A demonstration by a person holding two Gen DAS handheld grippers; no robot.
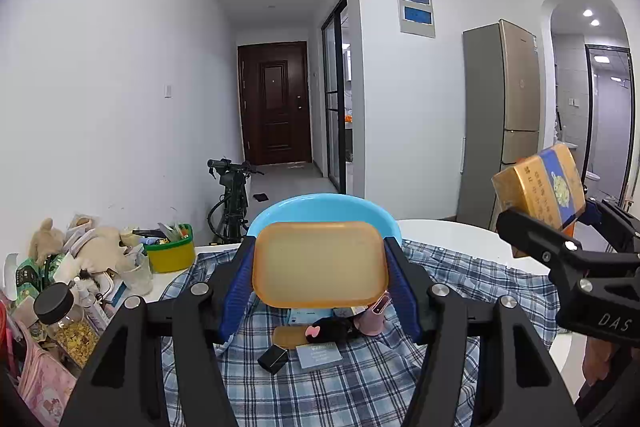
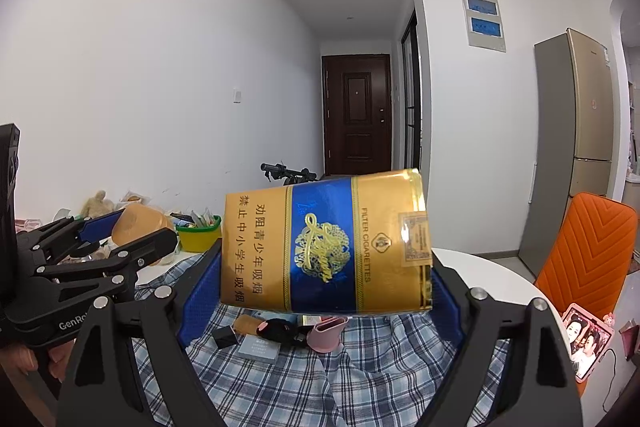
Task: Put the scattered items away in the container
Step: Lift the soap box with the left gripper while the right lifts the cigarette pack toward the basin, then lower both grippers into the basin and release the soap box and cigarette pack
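Left gripper [image 1: 320, 267] clamps an amber translucent rounded case [image 1: 320, 263] directly before the light-blue plastic basin [image 1: 324, 205]; right gripper [image 2: 326, 247] pinches a gold-and-blue cigarette pack [image 2: 326, 243], raised farther right.

Counted on and above the plaid cloth

Two grippers, each holding one thing: one amber case [image 1: 320, 263], one cigarette pack [image 2: 326, 245]. One blue bowl [image 1: 324, 207] at 12 o'clock. Five loose items at 6 o'clock, one green tub [image 1: 170, 253] at 9 o'clock.
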